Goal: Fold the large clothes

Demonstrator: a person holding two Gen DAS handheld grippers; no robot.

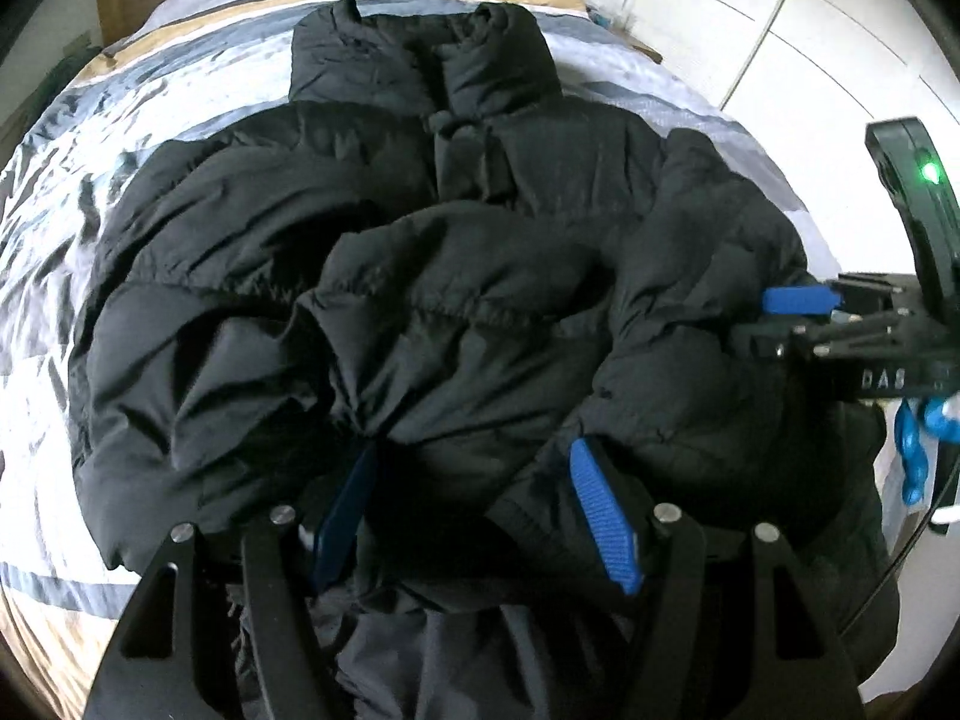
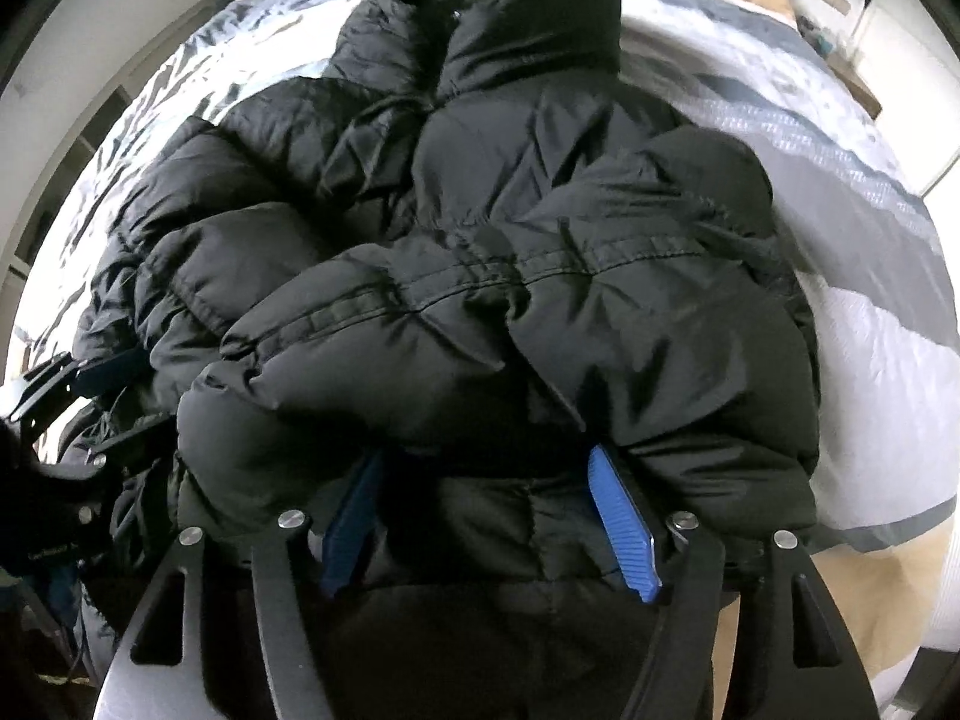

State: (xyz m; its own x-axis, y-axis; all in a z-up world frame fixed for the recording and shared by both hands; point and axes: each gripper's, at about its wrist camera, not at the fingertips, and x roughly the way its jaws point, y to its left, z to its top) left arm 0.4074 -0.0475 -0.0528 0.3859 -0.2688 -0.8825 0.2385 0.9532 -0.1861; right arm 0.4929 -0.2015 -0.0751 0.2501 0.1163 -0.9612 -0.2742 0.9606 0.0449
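Black puffy quilted nylon jacket point(image 1: 420, 276) is lying on a bed with a striped bedspread in pale blue, grey, white and tan point(image 1: 78, 192). Its stand-up collar point(image 1: 432, 54) points to the far end of the bed and the hem end is bunched up closest to both cameras.

Left gripper point(image 1: 474, 510) has its blue ribbed pads point(image 1: 603, 519) spread fairly wide, and a fat roll of the jacket's near edge sits in the gap between them. The fabric bulges up over the fingertips, so I honestly can't tell if the pads are pinching it or just sitting around it.

Right gripper point(image 2: 486, 516) is much the same: wide stance, blue pads point(image 2: 621, 525) either side of a thick fold of the jacket, tips buried under the padding. Fabric fills the gap, but whether it's actually clamped, can't tell.

From the left wrist view you can see the right gripper coming in from the right edge, one blue finger point(image 1: 801, 301) poking into the jacket's side, with a green indicator light point(image 1: 930, 171) glowing on its black housing. A folded-over sleeve or side panel point(image 2: 510, 300) lies across the front of the jacket.

White panelled wardrobe doors point(image 1: 780, 18) stand beyond the bed on the right.
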